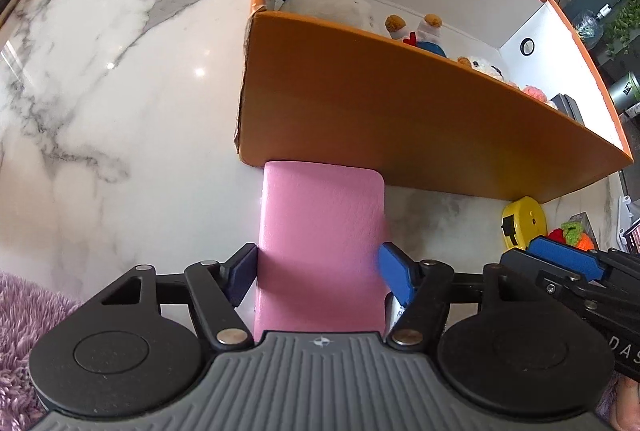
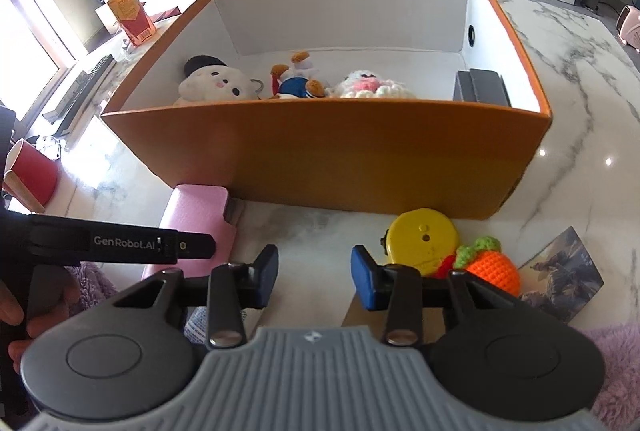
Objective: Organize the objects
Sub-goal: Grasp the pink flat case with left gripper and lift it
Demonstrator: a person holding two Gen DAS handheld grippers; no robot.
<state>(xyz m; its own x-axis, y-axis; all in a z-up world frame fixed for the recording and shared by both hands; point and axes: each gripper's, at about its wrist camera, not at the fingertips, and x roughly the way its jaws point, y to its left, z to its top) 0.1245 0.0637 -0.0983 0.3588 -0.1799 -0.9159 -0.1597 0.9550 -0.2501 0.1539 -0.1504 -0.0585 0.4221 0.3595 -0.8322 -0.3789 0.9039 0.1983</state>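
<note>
1. Left gripper (image 1: 318, 273): jaws spread, one blue pad on each side of the pink wallet (image 1: 322, 247); left pad just at its edge, right pad (image 1: 394, 273) close against the other edge; firm contact cannot be confirmed.
2. Pink wallet: flat on the marble table (image 1: 120, 103), far end butting against the outer wall of the orange box (image 1: 400, 119); near end running back between the jaws toward the gripper body.
3. Right gripper (image 2: 315, 273): jaws parted, nothing between the pads, only bare tabletop and a paper edge below.
4. Just ahead and right of the right gripper: yellow tape measure (image 2: 424, 241), touching a crocheted carrot (image 2: 490, 263); a picture card (image 2: 560, 275) beside them.
5. Inside the orange box, along the near wall: white plush with black cap (image 2: 212, 81), duck plush in blue (image 2: 296, 79), pink-and-white crochet toy (image 2: 370, 85), grey case (image 2: 482, 87) in the right corner.
6. Off to the left in the right wrist view: red cup (image 2: 34, 175) on the table.
</note>
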